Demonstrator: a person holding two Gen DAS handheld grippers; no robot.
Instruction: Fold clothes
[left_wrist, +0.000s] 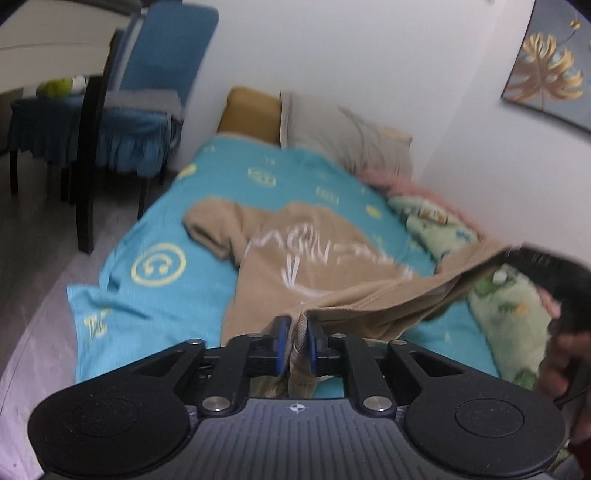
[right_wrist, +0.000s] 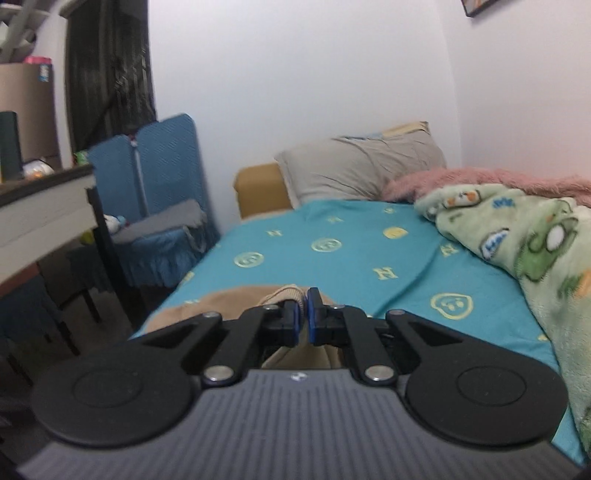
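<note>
A tan shirt (left_wrist: 295, 258) with white print lies across the teal bedsheet (left_wrist: 166, 295), one sleeve spread to the left. In the left wrist view my left gripper (left_wrist: 295, 332) has its blue pads a little apart. A fold of the shirt's near edge stands between them and leans on the right pad. My right gripper (right_wrist: 303, 314) is shut on a ribbed tan edge of the shirt (right_wrist: 288, 293). In the left wrist view the right gripper (left_wrist: 546, 273) shows as a dark shape at the right, holding the shirt's right edge lifted off the bed.
A green cartoon blanket (right_wrist: 535, 251) and a pink fluffy one (right_wrist: 480, 177) are heaped along the wall side. Grey pillow (right_wrist: 362, 166) and mustard cushion (right_wrist: 258, 188) lie at the head. A blue-covered chair (left_wrist: 147, 110) and a table (right_wrist: 44, 210) stand left of the bed.
</note>
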